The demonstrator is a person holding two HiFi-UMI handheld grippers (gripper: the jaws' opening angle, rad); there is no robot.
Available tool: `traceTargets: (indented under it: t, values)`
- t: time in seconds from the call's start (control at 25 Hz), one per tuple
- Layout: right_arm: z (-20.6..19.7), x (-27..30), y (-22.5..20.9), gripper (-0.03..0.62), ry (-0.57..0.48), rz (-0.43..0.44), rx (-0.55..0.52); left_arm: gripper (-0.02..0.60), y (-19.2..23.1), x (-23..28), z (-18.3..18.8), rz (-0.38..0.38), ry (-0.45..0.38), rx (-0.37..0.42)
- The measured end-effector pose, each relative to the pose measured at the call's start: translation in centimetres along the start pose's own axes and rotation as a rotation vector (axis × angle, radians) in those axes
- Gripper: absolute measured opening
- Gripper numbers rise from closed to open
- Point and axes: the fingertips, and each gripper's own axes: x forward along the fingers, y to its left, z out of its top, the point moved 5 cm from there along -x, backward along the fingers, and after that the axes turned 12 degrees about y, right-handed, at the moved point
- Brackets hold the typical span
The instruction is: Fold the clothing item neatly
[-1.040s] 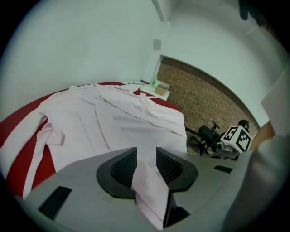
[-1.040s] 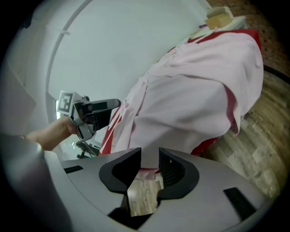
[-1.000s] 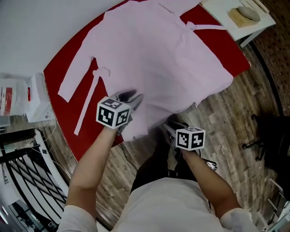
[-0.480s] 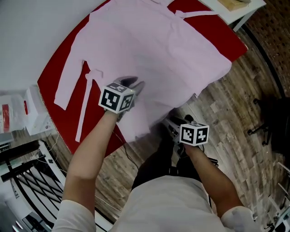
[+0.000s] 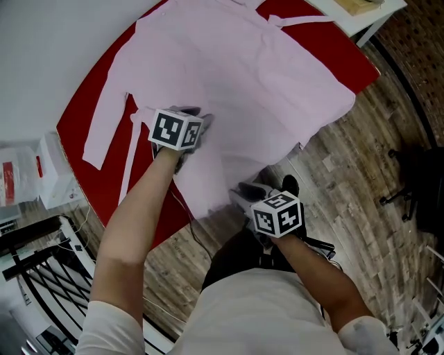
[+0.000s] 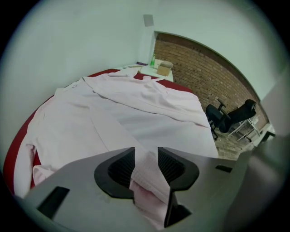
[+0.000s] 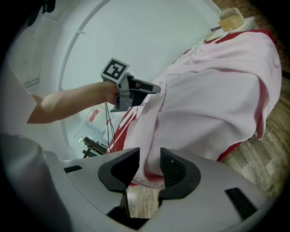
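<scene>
A pale pink robe (image 5: 236, 76) lies spread on the red table (image 5: 78, 121), its near edge hanging over the table's side. My left gripper (image 5: 198, 119) rests on the robe near that edge; a bunched fold of pink cloth (image 6: 147, 174) fills the gap in my left gripper (image 6: 146, 158), whose jaws have just been opening. My right gripper (image 5: 243, 194) is lower, off the table's side, at the hanging hem. The hem (image 7: 147, 158) sits between the pads of my right gripper (image 7: 149, 165), whose jaws have also just been opening. The right gripper view shows the left gripper (image 7: 149, 88) above.
The robe's belt (image 5: 128, 173) lies as a long strip on the red top at the left. A white side table (image 5: 364, 17) stands at the far right corner. A black office chair (image 5: 416, 187) is on the wooden floor (image 5: 354, 173). White bags (image 5: 41, 163) sit at the left.
My left gripper has moved farther onto the robe, away from the table's edge, with the cloth in it. My right gripper has swung left and rolled, still at the hanging hem.
</scene>
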Motion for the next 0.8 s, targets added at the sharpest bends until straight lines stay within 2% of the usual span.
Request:
traceTargets:
  t: [0.28, 0.56, 0.64, 0.8]
  values:
    - [-1.9, 1.8, 1.7, 0.123, 0.104, -0.047, -0.13, 0.17, 1.9, 1.3, 1.5, 0.047, 0.033, -0.071]
    - [-4.1, 3.3, 1.3, 0.123, 0.198, -0.071, -0.178, 0.172, 4.3, 2.0, 2.4, 0.078, 0.04, -0.139]
    - [-3.9, 2.9, 0.7, 0.123, 0.161, -0.051, -0.123, 0.172, 4.4, 2.2, 2.4, 0.084, 0.039, -0.145]
    - [-2.4, 0.8, -2.3, 0.129, -0.002, -0.014, 0.139, 0.172, 4.3, 2.3, 2.7, 0.091, 0.046, -0.117]
